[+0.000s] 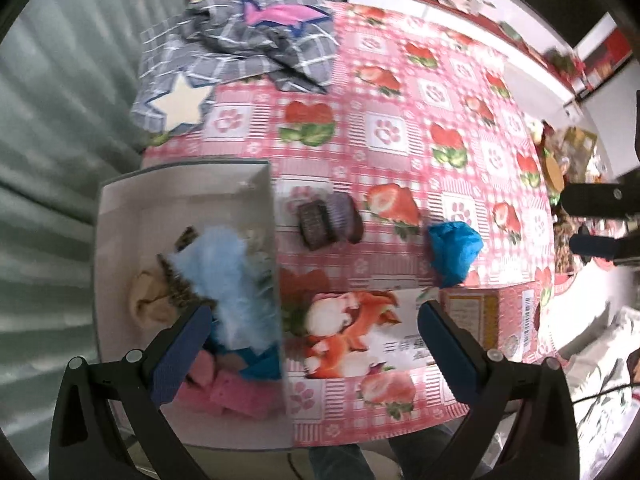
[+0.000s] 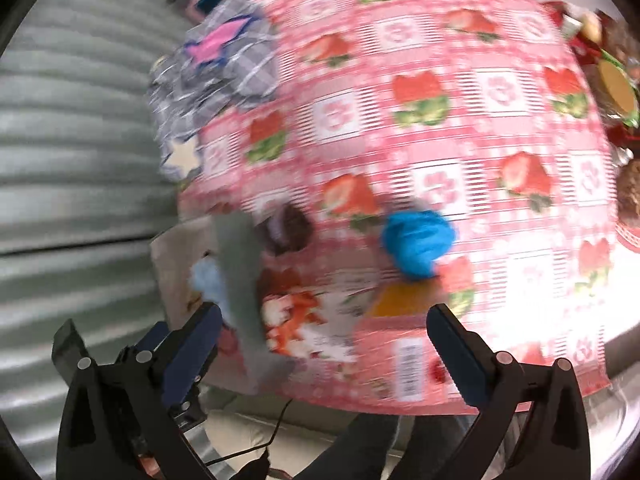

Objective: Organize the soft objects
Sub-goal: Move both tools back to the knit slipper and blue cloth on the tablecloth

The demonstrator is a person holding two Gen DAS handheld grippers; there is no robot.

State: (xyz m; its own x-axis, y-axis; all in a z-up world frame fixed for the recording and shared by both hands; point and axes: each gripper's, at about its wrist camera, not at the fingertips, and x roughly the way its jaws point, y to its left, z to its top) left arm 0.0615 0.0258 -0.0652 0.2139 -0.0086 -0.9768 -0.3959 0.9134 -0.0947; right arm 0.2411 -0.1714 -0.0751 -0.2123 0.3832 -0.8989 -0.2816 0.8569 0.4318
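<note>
A white box [image 1: 120,216] stands at the table's left edge. It holds a fluffy light-blue piece [image 1: 224,276], a beige sock [image 1: 150,300], and pink [image 1: 236,394] and teal [image 1: 262,362] items. A dark brown-and-purple sock bundle [image 1: 330,220] lies just right of the box, and a blue cloth ball [image 1: 454,250] lies farther right. My left gripper [image 1: 316,312] hangs open over the box's right wall, holding nothing. In the blurred right wrist view, my right gripper [image 2: 324,312] is open and empty near the table's front edge, with the blue cloth ball [image 2: 418,242] ahead of it.
A flat carton with a fox picture [image 1: 360,332] lies by the front edge. A grey plaid cloth [image 1: 240,52] with a pink fish shape [image 1: 280,14] and a white star [image 1: 182,102] covers the far left corner. Cluttered items [image 1: 568,152] crowd the right edge.
</note>
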